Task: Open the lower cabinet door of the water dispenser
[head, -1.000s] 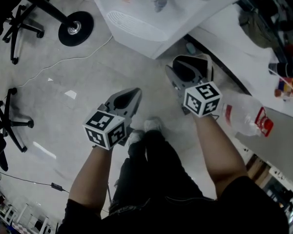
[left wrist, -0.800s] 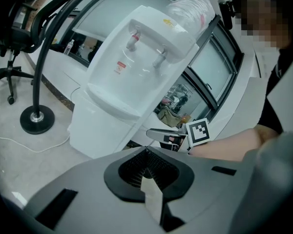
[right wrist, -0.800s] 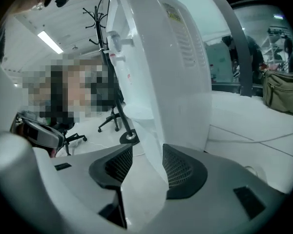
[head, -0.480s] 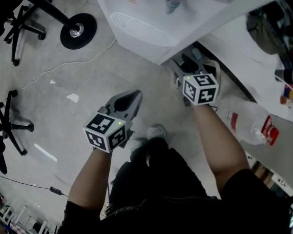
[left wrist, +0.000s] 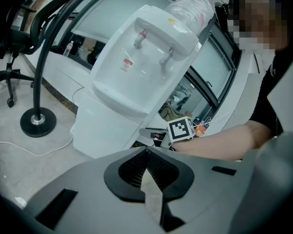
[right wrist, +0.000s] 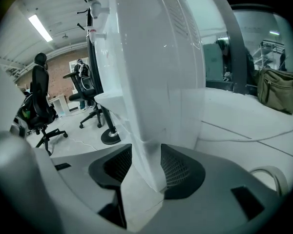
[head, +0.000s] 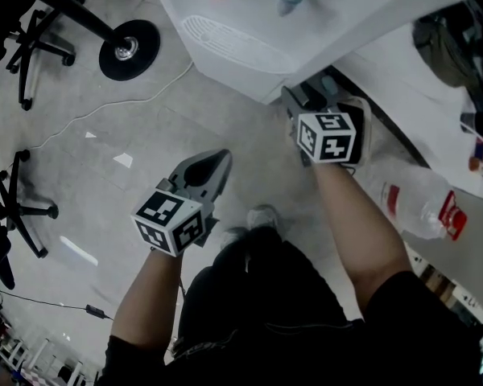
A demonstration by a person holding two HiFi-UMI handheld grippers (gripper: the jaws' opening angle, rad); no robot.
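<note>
Found the water dispenser (head: 249,22) at twelve o'clock in the head view, with the lower cabinet door (left wrist: 101,126) apparently not yet opened. Caught the right gripper (head: 307,103) at two o'clock with jaws just opened wide, straddling the cabinet's front corner edge (right wrist: 145,150) without visibly pinching it. Saw the left gripper (head: 220,161) at eight o'clock with jaws together on nothing. Judged three risks: closing on the solid corner rather than the door's lip and slipping off smooth plastic; dragging or tipping the unbraced dispenser on the pull; knocking the clear bottle (head: 423,203) at four o'clock with the elbow.
</note>
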